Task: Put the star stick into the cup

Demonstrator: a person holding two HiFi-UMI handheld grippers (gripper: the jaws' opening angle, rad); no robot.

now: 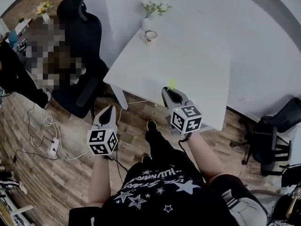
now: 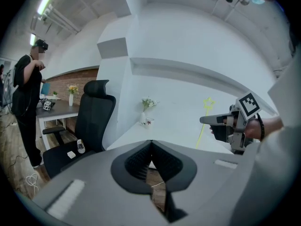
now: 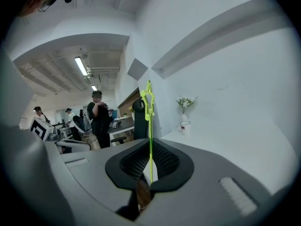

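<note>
Showing the right hand-held gripper (image 1: 170,92) clenched on the lower end of the green star stick (image 3: 150,126), which stands upright over the near edge of the white table (image 1: 197,69). The cup (image 1: 150,36) sits at the table's far corner beside a flower vase (image 1: 146,22). The left hand-held gripper (image 1: 110,109) is closed and empty, above the wooden floor (image 1: 70,173).

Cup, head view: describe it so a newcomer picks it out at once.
Find the white table set against the wall. At its far left corner stands a slim white vase of flowers. The cup sits just on the near side of the vase: short, wide and open-topped, white with a dark rim and a small reddish mark on its side.
</note>
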